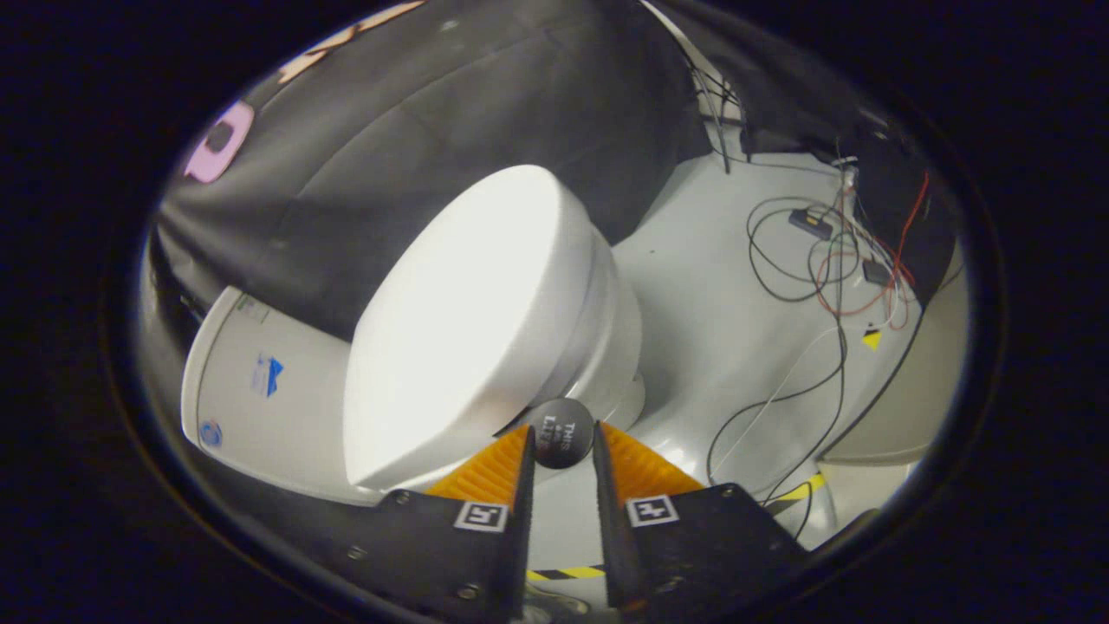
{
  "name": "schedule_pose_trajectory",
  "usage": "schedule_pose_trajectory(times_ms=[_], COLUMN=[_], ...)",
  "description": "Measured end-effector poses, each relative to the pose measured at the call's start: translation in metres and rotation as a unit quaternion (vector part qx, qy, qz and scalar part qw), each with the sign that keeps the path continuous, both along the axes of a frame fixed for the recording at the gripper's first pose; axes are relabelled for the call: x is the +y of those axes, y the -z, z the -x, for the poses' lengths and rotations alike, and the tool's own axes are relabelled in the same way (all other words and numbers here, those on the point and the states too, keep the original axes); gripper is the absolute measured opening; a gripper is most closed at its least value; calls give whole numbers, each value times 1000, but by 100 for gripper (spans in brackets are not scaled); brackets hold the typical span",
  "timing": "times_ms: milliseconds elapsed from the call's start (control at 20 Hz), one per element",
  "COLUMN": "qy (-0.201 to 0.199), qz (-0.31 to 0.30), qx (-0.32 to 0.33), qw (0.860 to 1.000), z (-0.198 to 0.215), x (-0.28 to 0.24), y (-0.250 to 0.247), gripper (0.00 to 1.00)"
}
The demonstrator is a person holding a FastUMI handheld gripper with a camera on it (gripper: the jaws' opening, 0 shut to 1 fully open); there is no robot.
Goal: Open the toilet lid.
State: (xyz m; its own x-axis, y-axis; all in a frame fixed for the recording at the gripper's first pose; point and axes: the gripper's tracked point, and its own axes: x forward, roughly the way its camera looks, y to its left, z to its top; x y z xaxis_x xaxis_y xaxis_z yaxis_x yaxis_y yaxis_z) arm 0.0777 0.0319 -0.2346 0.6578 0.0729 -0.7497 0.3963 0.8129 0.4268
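A white toilet stands ahead of me, its lid (459,321) down over the bowl (611,338). On the lid's near edge sits a round dark knob (561,425). My gripper (561,444) has this knob between its fingertips, and both fingers (498,472) press on its sides. A thin dark gap shows under the lid's edge just left of the knob. The white tank (251,381), with blue stickers, lies beyond the lid's rear end.
The pale floor (719,321) spreads to the right of the bowl. Loose black, white and red cables (823,286) and small boxes lie on it. Yellow-black tape (567,573) runs across the floor under my fingers. The black cloth wall (416,113) stands close behind the toilet.
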Motion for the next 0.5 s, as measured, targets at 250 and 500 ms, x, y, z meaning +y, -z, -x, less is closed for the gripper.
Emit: schedule_pose_trajectory(times_ms=[250, 500], qy=[59, 19], qz=[-114, -58], qx=[-45, -55], qw=[991, 997], z=[-17, -18], x=[-8, -13], y=[-7, -22], gripper=[6, 2])
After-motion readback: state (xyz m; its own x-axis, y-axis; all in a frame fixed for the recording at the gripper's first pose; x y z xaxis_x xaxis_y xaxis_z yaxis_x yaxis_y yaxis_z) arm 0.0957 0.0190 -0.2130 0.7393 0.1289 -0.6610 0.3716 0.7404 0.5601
